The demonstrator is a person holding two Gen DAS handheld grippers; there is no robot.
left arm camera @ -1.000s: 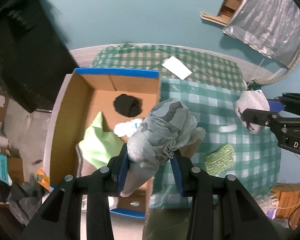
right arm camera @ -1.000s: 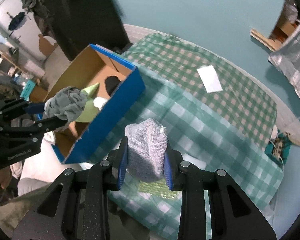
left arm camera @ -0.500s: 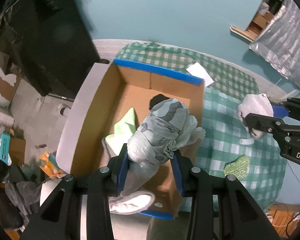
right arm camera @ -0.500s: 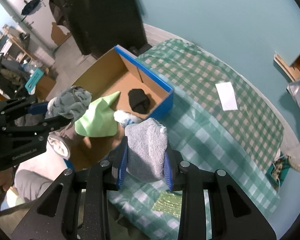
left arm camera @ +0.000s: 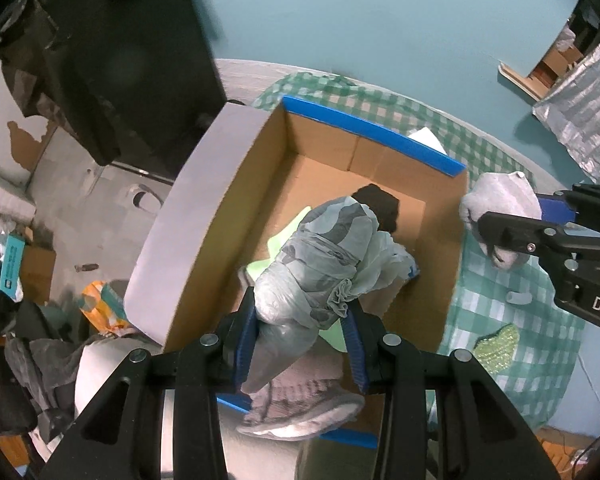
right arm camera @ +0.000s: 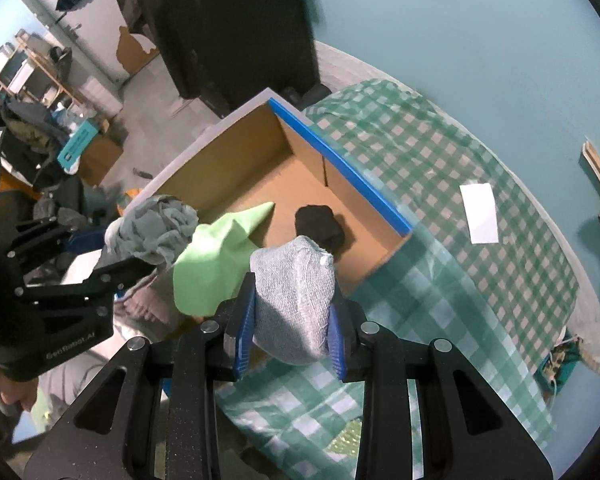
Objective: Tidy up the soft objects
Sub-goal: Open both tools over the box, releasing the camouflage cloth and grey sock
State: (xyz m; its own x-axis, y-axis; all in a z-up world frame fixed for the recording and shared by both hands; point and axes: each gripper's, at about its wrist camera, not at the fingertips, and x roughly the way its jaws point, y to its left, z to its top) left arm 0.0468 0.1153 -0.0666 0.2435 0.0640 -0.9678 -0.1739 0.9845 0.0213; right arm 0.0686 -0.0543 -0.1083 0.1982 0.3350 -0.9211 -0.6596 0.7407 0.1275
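A crumpled grey patterned cloth bundle point(left arm camera: 324, 264) is being pinched between the blue pads of the left gripper point(left arm camera: 302, 334), its jaws closed on the bundle's lower part. The bundle is hanging above the open cardboard box point(left arm camera: 236, 216), over the box's near half. Inside the box, a light green cloth point(right arm camera: 216, 264) is lying against the floor beside a small black fabric lump point(right arm camera: 320, 226), and a pale knitted piece point(left arm camera: 300, 412) is resting near the box's closer end.

The right gripper point(right arm camera: 290, 330) is clamping a folded grey knit cloth point(right arm camera: 296, 296), its jaws shut on both sides of it. In the left wrist view this cloth is sitting just outside the box's right wall, above the tablecloth; in the right wrist view it is overlapping the box's near corner.

The box, trimmed with blue tape along its rim, is standing on a table covered by a green and white checked tablecloth point(right arm camera: 440, 184). A white paper slip point(right arm camera: 480, 212) and a glittery green scrubber point(left arm camera: 494, 344) are lying on the tablecloth, apart from the box. A teal wall point(left arm camera: 380, 20) is rising behind the table.
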